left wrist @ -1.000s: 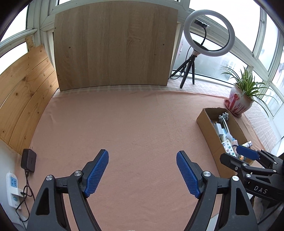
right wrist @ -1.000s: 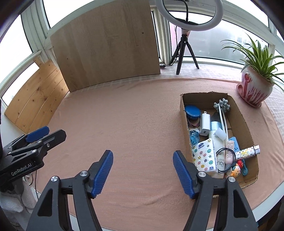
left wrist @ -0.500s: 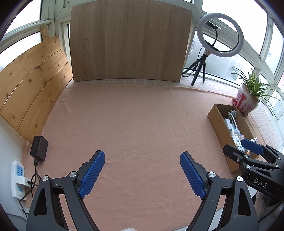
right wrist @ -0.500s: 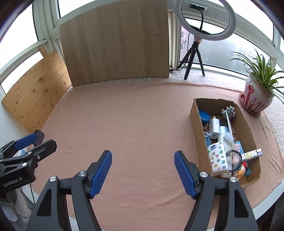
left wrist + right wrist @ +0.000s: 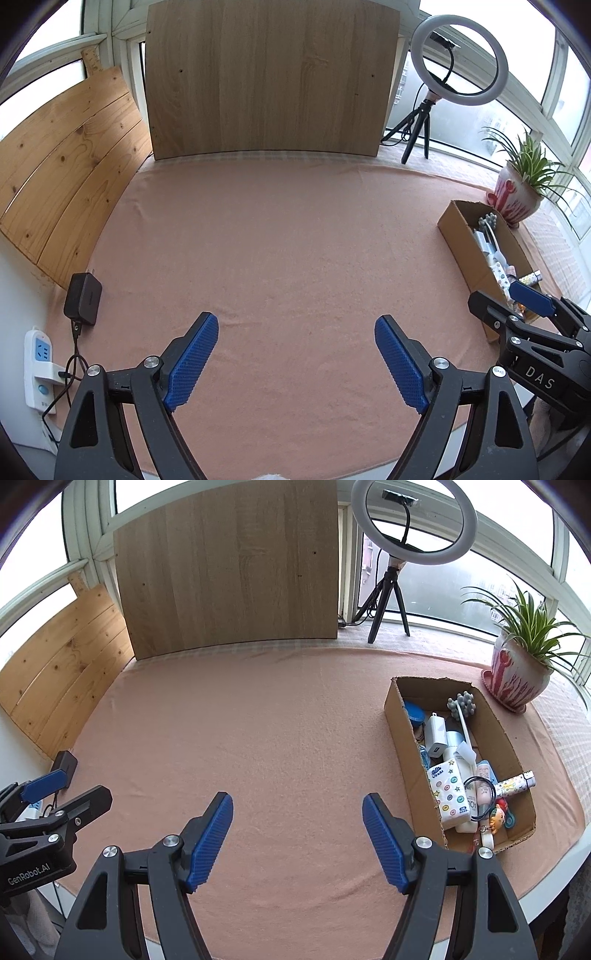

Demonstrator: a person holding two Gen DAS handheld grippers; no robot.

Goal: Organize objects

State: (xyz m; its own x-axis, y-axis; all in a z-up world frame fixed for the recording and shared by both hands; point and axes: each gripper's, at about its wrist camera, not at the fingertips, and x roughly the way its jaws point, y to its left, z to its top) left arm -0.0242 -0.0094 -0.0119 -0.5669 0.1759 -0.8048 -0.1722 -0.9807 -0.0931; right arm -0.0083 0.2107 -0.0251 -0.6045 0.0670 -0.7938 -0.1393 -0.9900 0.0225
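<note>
**Both claws pulled back, box full at the right**

Since a second ago both views have drawn back: more of the pink cloth shows, and the cardboard box sits smaller and farther off. The left gripper (image 5: 295, 354) stands with its blue pads wide apart and nothing between them, over bare pink cloth (image 5: 280, 240). The right gripper (image 5: 297, 834) is likewise spread wide and empty.

Just right of the right claw lies the cardboard box (image 5: 397, 716), its long axis running from the near table edge away toward the potted plant (image 5: 513, 679). Inside, a white tissue pack (image 5: 448, 794), a white charger (image 5: 436, 736) and a patterned tube (image 5: 515, 783) lie packed together; the tube pokes over the right wall. A wooden board (image 5: 232, 572) and ring light (image 5: 413, 522) stand behind.
</note>
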